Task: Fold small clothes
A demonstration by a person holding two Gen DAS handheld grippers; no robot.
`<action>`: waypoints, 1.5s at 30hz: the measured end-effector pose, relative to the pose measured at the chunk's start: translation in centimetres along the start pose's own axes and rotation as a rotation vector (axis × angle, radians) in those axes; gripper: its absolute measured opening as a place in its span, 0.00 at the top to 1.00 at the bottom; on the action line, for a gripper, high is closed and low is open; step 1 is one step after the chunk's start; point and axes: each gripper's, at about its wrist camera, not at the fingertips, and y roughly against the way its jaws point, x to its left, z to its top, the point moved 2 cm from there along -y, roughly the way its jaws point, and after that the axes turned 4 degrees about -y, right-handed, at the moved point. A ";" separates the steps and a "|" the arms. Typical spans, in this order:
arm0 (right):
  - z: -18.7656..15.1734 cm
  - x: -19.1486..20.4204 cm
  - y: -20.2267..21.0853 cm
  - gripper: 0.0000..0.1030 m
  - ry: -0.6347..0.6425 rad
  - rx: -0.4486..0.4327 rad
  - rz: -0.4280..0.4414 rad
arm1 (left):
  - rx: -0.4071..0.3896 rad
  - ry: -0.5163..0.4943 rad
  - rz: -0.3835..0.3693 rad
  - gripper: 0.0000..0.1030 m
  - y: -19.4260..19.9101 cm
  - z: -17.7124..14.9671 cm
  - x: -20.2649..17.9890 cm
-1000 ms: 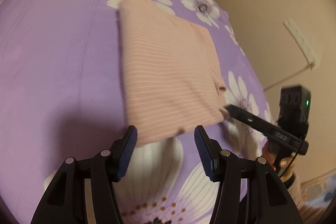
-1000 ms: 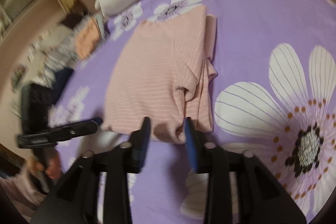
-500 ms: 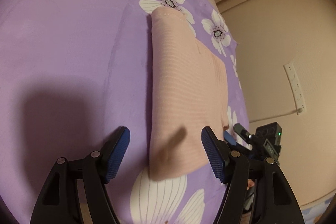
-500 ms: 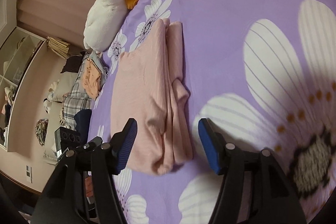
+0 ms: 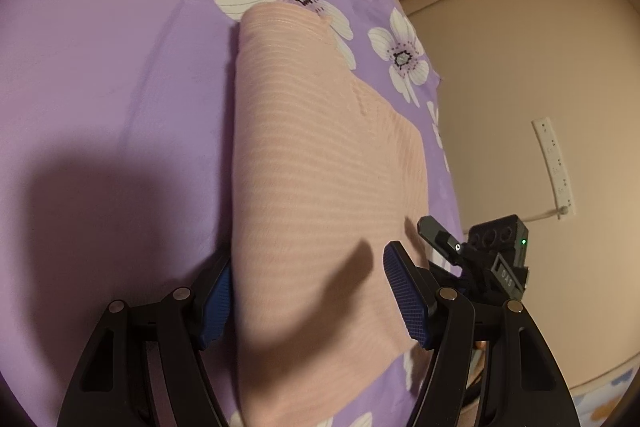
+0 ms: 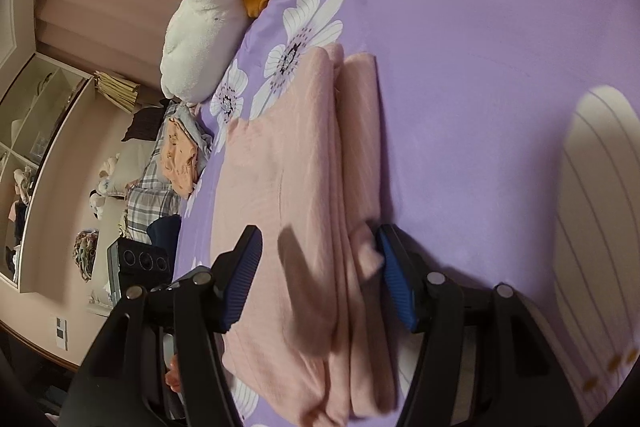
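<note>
A pink, white-striped small garment (image 5: pixel 320 179), partly folded, lies flat on the purple flowered bedsheet (image 5: pixel 100 87). My left gripper (image 5: pixel 306 287) is open, its jaws straddling the garment's near corner, one finger at the left edge, the other above the cloth. In the right wrist view the garment (image 6: pixel 296 187) shows folded layers along its right side. My right gripper (image 6: pixel 320 271) is open and straddles that near right corner, the right finger touching the folded edge. The right gripper also shows in the left wrist view (image 5: pixel 472 251).
A white and orange plush toy (image 6: pixel 216 7) lies at the bed's far end. A pile of clothes (image 6: pixel 168 167) and shelves (image 6: pixel 36 147) stand beyond the bed's left edge. A wall with a power strip (image 5: pixel 554 163) is on the right.
Both grippers have moved forward and lower over the garment's near corners. The right gripper opened wider than a second ago. The garment lies still.
</note>
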 end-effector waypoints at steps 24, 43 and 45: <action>1.1 0.6 -2.1 0.71 0.033 -0.023 0.002 | -0.007 0.063 0.013 0.64 -0.8 1.8 1.5; -1.4 5.7 0.8 0.77 0.196 -0.123 -0.059 | -0.028 -0.082 0.149 0.71 1.6 0.2 -2.6; -1.8 6.2 1.3 0.77 0.209 -0.130 -0.055 | -0.036 -0.089 0.150 0.71 2.3 -0.3 -3.0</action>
